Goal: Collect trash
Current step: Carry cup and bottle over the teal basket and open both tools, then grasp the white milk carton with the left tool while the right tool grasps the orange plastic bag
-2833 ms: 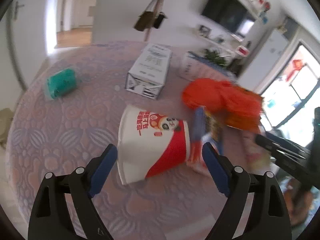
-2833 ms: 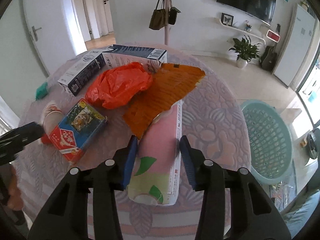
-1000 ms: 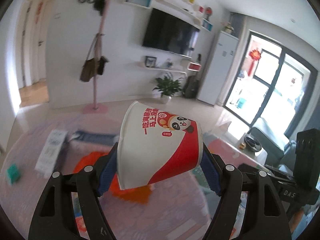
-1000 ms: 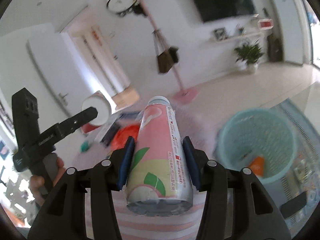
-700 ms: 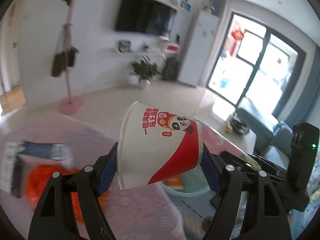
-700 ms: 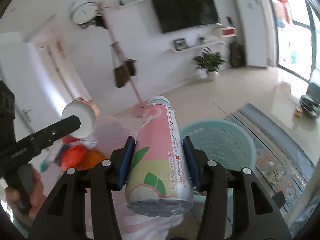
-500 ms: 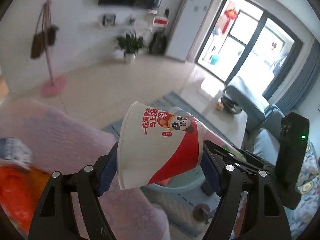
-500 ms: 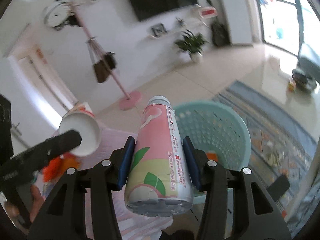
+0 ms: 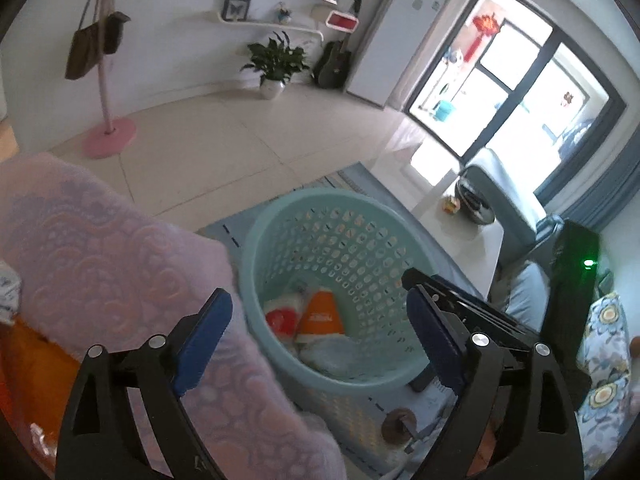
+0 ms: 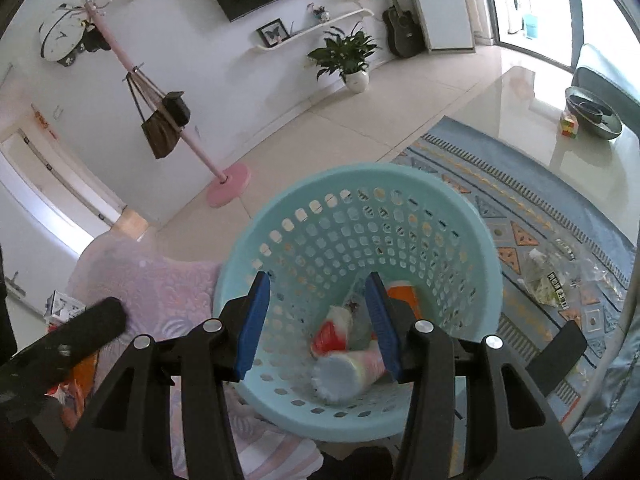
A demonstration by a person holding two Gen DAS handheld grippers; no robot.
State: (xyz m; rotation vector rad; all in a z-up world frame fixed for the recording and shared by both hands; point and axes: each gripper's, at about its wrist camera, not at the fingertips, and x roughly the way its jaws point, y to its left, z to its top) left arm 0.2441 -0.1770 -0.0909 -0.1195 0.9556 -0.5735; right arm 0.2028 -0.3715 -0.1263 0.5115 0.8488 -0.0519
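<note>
**Basket drop: both grippers empty over the bin**

Table [image 9: 100, 264]: far left, under a pale pink patterned cloth; its edge sits just beside the basket. Orange wrapper [image 9: 28, 364] lies on it at the left margin, trash not yet collected.

Left gripper [image 9: 320, 336]: jaws opening, wide apart, nothing between them; aimed down over the basket.

Basket [image 9: 360, 204]: aqua, perforated plastic, on the floor rug. Contents, left to right in the left view: red-and-white cup [image 9: 282, 314], orange packet [image 9: 322, 314], pale crumpled wrap beneath.

Right gripper [image 10: 316, 316]: jaws part-spread, pads clear of everything, nothing held; poised above the basket. Pink bottle [image 10: 348, 368] lies on its side in the basket bottom, cap end toward the camera, blurred.

Handling, judged: the wrapper looks thin, soft and very light, likely slippery and apt to crumple; best pinched at a bunched fold or raised edge, not a flat face. The cup and bottle look light, thin-walled and easily crushed.
</note>
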